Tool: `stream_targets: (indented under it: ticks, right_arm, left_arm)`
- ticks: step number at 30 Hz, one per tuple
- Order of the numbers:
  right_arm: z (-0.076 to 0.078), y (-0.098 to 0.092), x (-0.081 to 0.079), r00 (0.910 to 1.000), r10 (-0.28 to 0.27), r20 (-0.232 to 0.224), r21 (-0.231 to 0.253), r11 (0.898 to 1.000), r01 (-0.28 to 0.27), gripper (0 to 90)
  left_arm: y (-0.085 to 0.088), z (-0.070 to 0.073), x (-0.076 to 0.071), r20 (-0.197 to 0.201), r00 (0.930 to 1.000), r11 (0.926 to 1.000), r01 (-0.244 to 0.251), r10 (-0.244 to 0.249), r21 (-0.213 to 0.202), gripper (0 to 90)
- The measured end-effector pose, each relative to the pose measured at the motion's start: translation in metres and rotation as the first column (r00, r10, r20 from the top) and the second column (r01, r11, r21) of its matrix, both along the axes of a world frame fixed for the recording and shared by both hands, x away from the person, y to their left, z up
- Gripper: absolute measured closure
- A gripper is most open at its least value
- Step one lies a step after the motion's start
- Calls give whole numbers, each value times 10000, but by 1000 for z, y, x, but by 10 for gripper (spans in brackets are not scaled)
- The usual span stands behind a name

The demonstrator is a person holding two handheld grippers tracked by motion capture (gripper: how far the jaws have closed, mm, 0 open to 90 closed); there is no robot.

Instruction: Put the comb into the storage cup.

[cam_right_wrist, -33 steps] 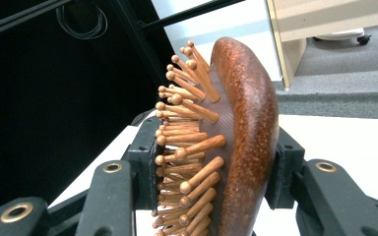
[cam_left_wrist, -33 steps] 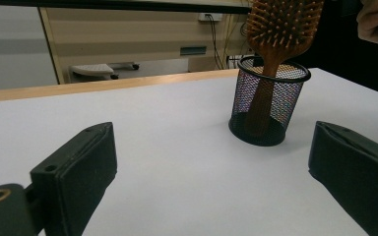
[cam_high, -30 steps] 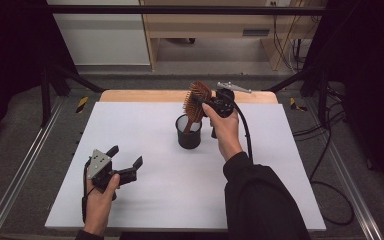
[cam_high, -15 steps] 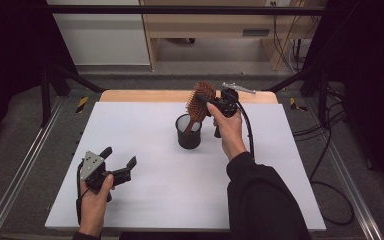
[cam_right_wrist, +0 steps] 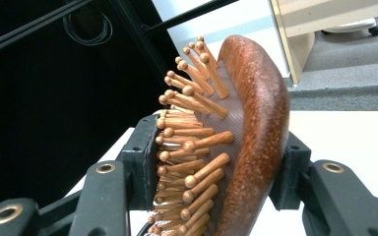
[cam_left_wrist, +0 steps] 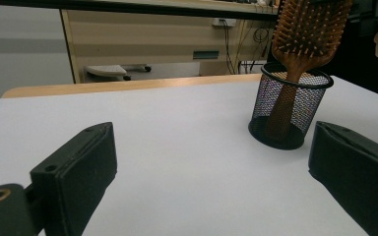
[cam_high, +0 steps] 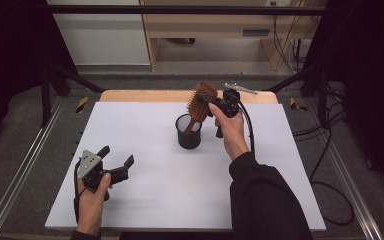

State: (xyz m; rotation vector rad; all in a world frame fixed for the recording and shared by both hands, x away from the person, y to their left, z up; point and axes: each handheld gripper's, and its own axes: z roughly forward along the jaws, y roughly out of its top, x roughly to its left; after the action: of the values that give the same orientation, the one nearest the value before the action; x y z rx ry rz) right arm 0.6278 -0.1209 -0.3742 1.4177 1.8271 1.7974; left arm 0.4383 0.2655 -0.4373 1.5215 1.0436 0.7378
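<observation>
Held low at the near left of the white table (cam_high: 145, 150), the left gripper (cam_high: 116, 161) rests in the person's left hand (cam_high: 92, 197) with its jaws spread wide apart and nothing between them; a grey three-cornered plate sits on top of it and its cable trails back along the wrist. From the left gripper view, those two black jaws frame a bare stretch of tabletop, and beyond them stands a black mesh cup (cam_left_wrist: 289, 108), upright, well apart from the gripper. Toward the middle of the table, a little past its centre, the high view shows the same cup (cam_high: 189, 131) with a wooden hairbrush (cam_high: 199, 103) in it: the handle goes down inside the cup while the bristled head rises above the rim and tilts toward the right. Just right of the cup, the right gripper (cam_high: 213, 103) is clamped on the head of the brush, held up by the person's right hand (cam_high: 231, 131), whose dark sleeve runs down to the bottom edge. In the right gripper view, the jaws press the brush head (cam_right_wrist: 236, 147) from both sides, one against the rows of round-tipped wooden bristles and the other against the smooth reddish-brown back.
</observation>
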Motion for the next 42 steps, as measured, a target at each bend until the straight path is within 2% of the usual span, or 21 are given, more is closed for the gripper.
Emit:
stream_targets:
  ticks: [12, 24, 42]
  right_arm:
    - [3, 3, -2, 9998, 172, 115, -127, 9998, -171, 479]
    - [0, 0, 3, 9999, 62, -134, -26, 10000, -63, 469]
    - [0, -2, 4, 9997, 210, -110, -181, 9996, -212, 454]
  left_arm:
    - [1, -1, 1, -39, 10000, 10000, -44, 44, 24, 45]
    - [0, 0, 1, -28, 10000, 10000, 1, -1, 15, 44]
    - [0, -1, 2, -53, 10000, 10000, 56, -56, 27, 44]
